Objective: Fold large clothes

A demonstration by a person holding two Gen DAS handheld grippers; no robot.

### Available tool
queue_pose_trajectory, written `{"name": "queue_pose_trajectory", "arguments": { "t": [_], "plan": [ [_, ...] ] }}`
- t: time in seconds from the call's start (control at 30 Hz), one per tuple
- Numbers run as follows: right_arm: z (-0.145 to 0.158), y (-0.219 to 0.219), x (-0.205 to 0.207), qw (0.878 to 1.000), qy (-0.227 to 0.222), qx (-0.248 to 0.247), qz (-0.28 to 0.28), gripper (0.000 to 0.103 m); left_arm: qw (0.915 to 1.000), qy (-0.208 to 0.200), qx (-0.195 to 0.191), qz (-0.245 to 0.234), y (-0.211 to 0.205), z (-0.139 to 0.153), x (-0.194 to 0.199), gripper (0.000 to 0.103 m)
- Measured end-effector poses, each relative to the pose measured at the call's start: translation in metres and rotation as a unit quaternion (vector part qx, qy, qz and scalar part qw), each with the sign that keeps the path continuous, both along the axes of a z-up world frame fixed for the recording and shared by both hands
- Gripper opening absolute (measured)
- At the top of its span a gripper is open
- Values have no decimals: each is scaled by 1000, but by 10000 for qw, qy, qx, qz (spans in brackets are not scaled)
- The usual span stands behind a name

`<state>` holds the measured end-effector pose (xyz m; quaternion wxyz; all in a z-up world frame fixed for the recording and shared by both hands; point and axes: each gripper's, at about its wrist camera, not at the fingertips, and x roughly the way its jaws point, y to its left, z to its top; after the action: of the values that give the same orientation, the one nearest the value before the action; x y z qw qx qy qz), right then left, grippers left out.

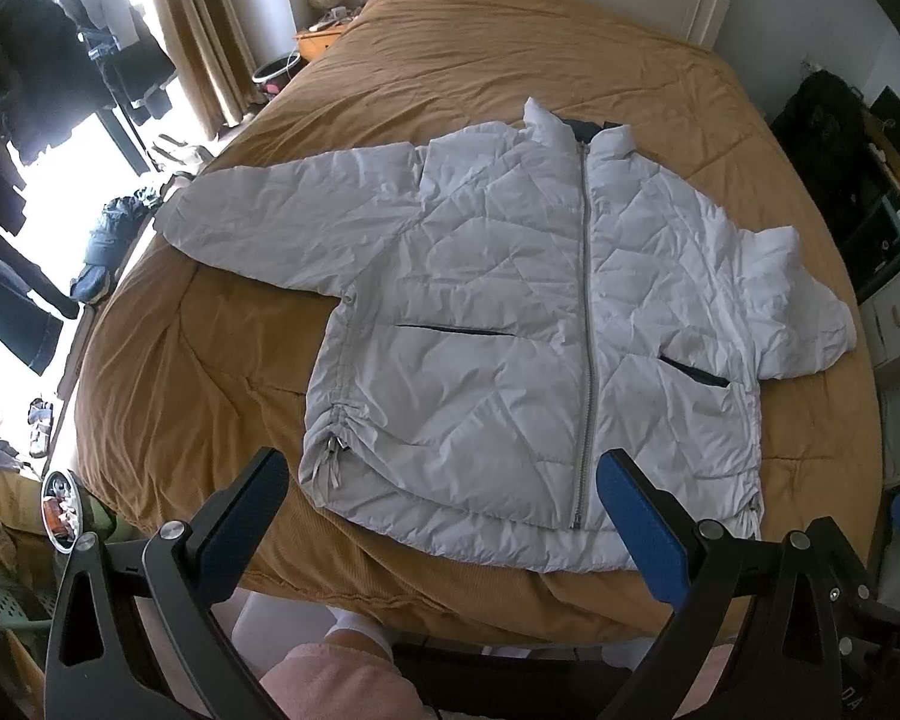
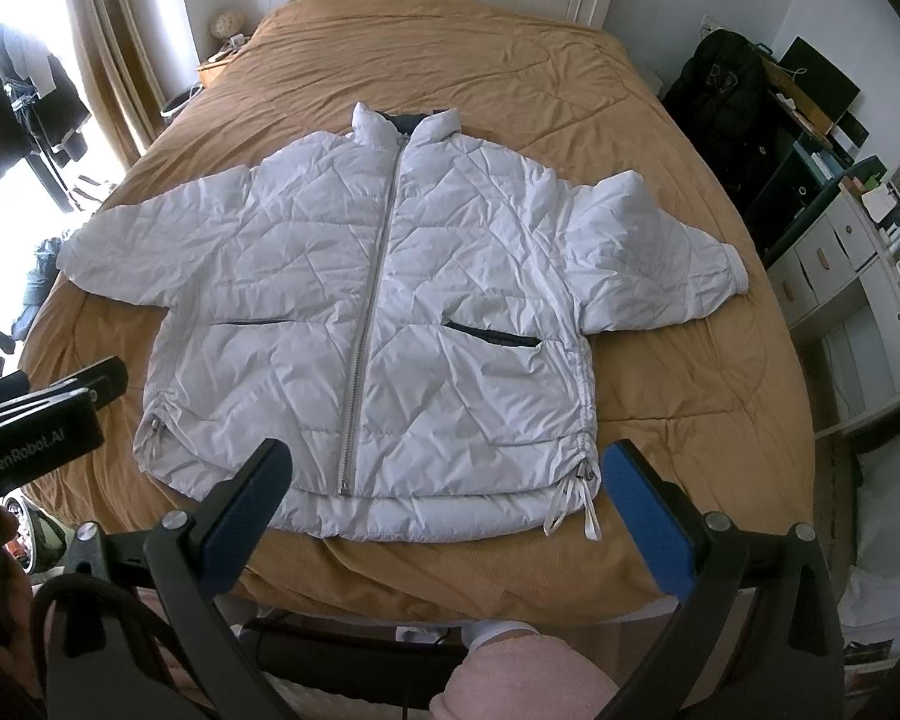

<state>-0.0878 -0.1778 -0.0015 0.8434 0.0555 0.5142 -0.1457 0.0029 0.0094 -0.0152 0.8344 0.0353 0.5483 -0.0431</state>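
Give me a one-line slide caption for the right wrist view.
Open right gripper hovers over the hem of a zipped white puffer jacket spread flat, sleeves out, on a tan bedspread.

Blown-out daylight from the window; sharp centre, fisheye-bent edges.

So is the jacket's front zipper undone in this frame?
No, in the right wrist view the zipper runs closed from hem to collar of the white jacket lying flat on the bed.

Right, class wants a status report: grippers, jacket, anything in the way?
Left gripper open, empty. Right gripper open, empty. White jacket flat on bed, zipped, unfolded. Nothing on it.
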Motion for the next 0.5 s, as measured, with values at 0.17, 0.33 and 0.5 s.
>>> {"name": "queue_pose_trajectory", "arguments": {
  "t": [0.17, 0.33, 0.5],
  "plan": [
    [0, 0, 1, 10000, 4, 1, 9, 103, 10000, 7, -11, 1, 1, 0, 0, 102],
    [1, 0, 5, 10000, 15, 8, 4, 103, 10000, 13, -14, 0, 1, 0, 0, 102],
    [-1, 2, 0, 10000, 15, 2, 8, 103, 10000, -3, 9, 3, 1, -3, -1, 102]
  ]
}}
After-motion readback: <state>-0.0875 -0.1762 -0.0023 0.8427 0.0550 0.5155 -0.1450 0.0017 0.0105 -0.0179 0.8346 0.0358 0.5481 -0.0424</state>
